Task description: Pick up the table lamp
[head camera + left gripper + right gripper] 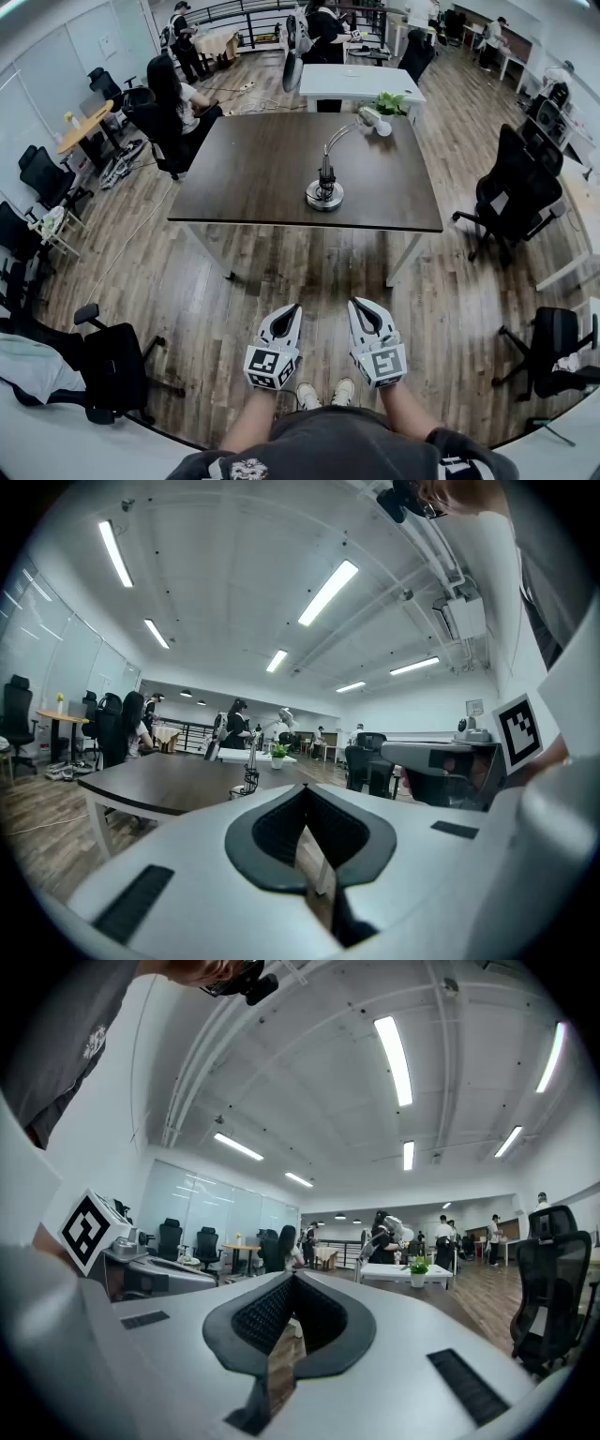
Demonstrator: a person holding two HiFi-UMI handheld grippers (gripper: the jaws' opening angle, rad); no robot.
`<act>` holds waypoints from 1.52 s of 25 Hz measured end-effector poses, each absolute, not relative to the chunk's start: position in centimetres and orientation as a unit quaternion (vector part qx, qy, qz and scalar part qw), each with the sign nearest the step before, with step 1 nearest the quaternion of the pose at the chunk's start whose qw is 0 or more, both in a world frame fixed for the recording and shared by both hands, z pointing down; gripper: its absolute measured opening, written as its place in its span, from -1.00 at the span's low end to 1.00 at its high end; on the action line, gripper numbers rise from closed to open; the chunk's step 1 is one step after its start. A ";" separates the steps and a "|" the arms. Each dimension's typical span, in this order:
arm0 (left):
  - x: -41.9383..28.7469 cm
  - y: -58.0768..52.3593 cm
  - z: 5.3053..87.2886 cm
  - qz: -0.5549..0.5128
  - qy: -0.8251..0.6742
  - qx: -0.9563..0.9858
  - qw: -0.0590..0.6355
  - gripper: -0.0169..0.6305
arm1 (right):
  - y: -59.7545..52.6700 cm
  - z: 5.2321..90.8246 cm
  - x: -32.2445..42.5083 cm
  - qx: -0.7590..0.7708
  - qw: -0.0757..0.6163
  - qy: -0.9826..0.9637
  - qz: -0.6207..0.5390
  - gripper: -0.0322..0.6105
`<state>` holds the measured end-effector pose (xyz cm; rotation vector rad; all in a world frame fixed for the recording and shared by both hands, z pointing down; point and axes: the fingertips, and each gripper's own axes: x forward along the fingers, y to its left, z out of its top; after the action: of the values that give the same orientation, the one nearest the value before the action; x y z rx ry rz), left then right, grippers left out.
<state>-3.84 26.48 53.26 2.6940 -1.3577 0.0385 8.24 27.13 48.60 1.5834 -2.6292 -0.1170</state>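
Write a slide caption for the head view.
Before pickup: left gripper and right gripper, shut and empty, side by side over the floor, short of the table with the table lamp.

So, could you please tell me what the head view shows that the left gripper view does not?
Only the head view shows the person's shoes and the left gripper and right gripper from above, side by side, short of the dark table. Only the left gripper view shows the ceiling lights and that gripper's jaws up close, together, nothing between them. Both show the table lamp standing on that table, with the potted plant behind.
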 end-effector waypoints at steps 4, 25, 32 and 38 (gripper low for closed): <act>-4.6 26.5 53.2 0.012 -0.445 0.893 0.062 -0.93 | 26.9 48.6 7.3 0.516 0.041 -0.855 -0.031 -0.82; -8.3 22.2 53.7 0.003 -0.457 0.887 0.063 -0.93 | 22.1 48.4 3.7 0.501 0.016 -0.865 -0.028 -0.81; -7.4 15.5 53.4 0.010 -0.472 0.880 0.050 -0.93 | 15.2 48.9 5.0 0.488 0.001 -0.873 -0.017 -0.82; -5.4 10.7 53.6 0.016 -0.480 0.876 0.053 -0.93 | 9.7 49.3 6.8 0.478 0.001 -0.878 -0.011 -0.82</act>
<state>-5.38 10.65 53.55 2.6627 -1.4579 0.0500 6.79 9.74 49.25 1.5008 -2.7585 -0.0343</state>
